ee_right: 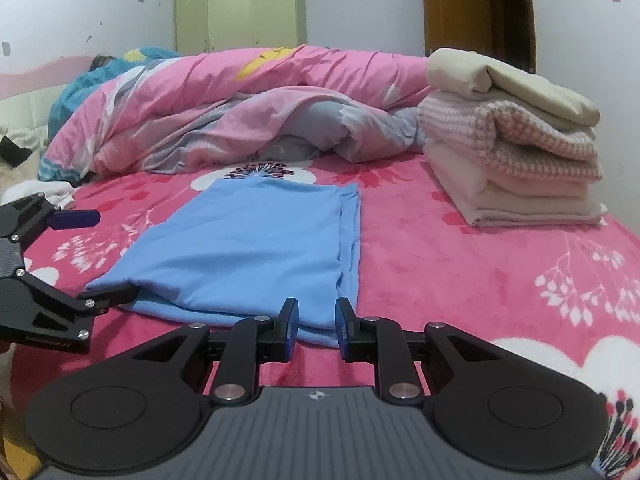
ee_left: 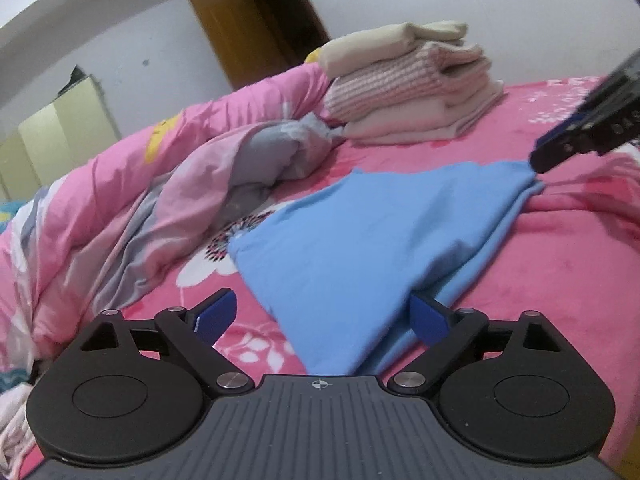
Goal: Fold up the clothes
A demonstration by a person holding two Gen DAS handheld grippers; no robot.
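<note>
A light blue garment [ee_right: 256, 248] lies folded lengthwise on the pink flowered bed cover [ee_right: 460, 280]; it also shows in the left wrist view [ee_left: 360, 248]. My left gripper [ee_left: 324, 316] is open wide, its fingers either side of the garment's near left corner, one finger under the cloth edge. My right gripper [ee_right: 318, 326] has its blue pads a small gap apart, with the garment's near right corner between them. In the left wrist view the right gripper's fingertips [ee_left: 540, 160] meet the cloth corner.
A stack of folded clothes [ee_right: 508, 152], beige on top and pink knit below, stands at the right of the bed. A crumpled pink and grey duvet [ee_right: 248, 112] lies across the back. A cupboard [ee_right: 240, 12] and a brown door [ee_right: 476, 8] are behind.
</note>
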